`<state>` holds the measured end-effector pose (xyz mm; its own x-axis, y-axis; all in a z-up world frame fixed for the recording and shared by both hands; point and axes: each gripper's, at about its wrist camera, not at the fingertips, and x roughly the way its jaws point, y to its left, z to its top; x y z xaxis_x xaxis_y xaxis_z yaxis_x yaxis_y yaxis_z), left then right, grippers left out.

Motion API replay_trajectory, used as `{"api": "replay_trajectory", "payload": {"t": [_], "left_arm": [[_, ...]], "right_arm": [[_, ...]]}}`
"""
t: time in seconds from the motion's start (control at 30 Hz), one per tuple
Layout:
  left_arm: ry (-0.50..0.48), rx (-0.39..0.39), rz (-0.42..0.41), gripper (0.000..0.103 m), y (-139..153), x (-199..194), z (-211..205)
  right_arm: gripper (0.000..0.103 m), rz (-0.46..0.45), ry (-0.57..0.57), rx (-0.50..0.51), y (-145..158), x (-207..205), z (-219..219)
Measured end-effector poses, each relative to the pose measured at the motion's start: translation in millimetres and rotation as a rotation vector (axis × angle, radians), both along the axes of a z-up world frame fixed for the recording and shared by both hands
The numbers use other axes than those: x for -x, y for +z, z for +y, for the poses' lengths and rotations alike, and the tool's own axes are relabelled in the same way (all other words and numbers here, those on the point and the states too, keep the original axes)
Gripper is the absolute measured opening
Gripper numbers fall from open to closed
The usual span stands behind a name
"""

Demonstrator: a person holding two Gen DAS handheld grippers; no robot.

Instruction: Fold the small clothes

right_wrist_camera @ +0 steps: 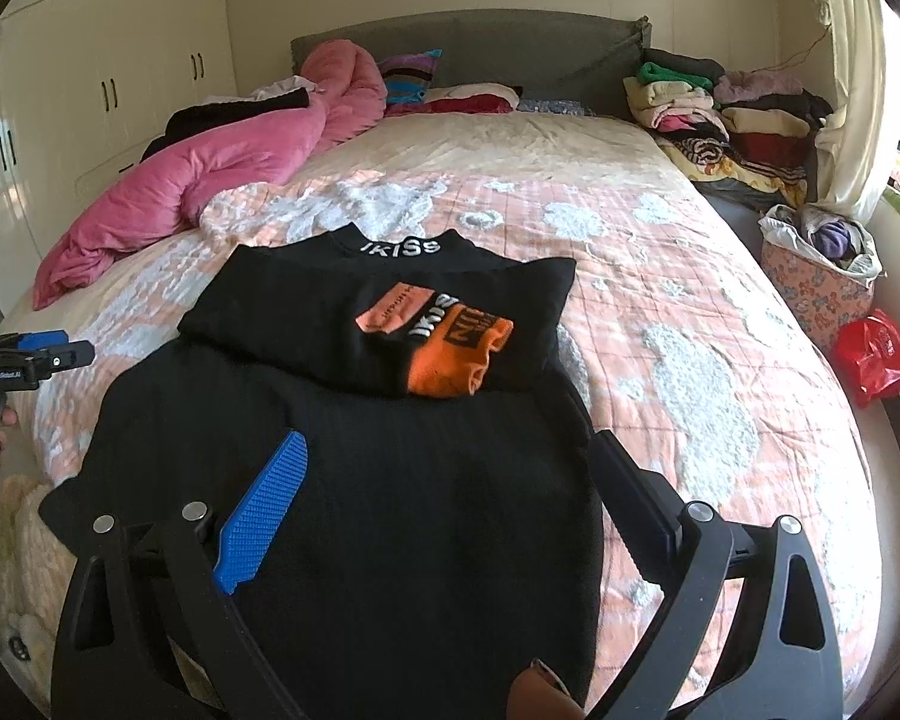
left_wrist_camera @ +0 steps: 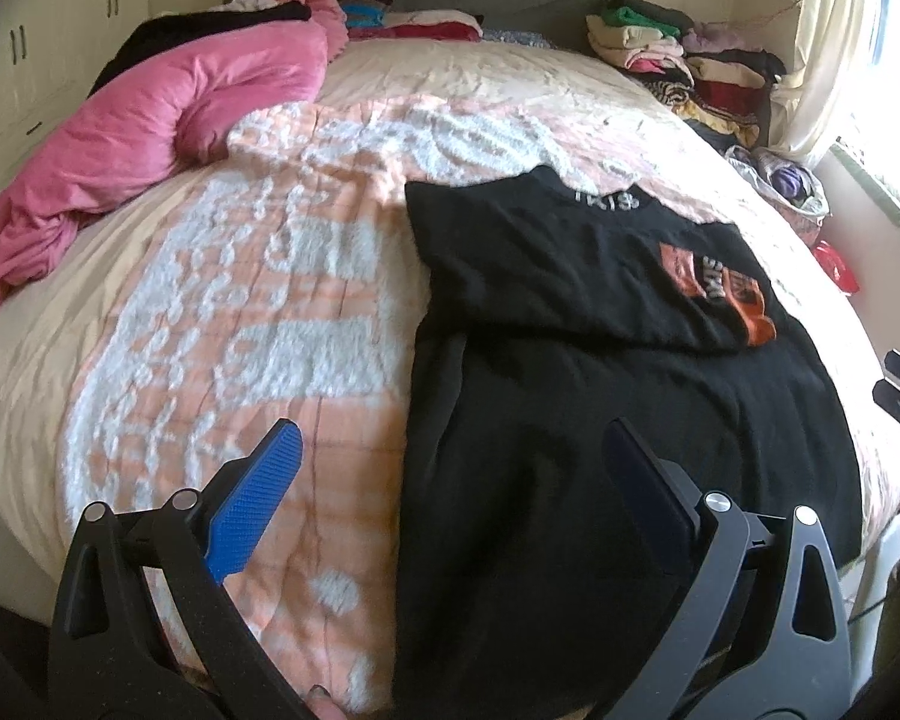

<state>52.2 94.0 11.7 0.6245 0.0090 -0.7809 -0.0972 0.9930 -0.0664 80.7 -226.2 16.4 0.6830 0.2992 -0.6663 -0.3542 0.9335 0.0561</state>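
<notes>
— Two claws are held spread and empty over the near end of the black top (right_wrist_camera: 390,480); nothing is gripped by the left claw (left_wrist_camera: 450,480) or the right claw (right_wrist_camera: 450,480).

— Where is the garment laid?

— On the bed (right_wrist_camera: 660,276), collar away, sleeves already folded in, the orange print (right_wrist_camera: 450,354) showing on its upper half.

— How should the hem be taken?

— Both near corners are best pinched together and carried evenly toward the collar, so no skew is made.
</notes>
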Motion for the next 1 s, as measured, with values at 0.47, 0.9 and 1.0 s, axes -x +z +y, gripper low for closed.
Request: {"api": "replay_trajectory", "payload": {"t": [0.47, 0.9, 1.0], "left_arm": [[0.003, 0.021, 0.091, 0.094, -25.6, 40.2, 21.0], [-0.038, 0.101, 0.153, 0.067, -43.5, 61.7, 25.4], [-0.047, 0.128, 0.168, 0.056, -47.6, 64.8, 23.8]], "right_arm": [[0.094, 0.057, 0.011, 0.040, -18.0, 22.5, -9.8], [0.094, 0.095, -0.020, 0.057, -29.7, 41.3, -32.0], [0.094, 0.102, -0.027, 0.061, -31.3, 43.2, -35.4]]}}
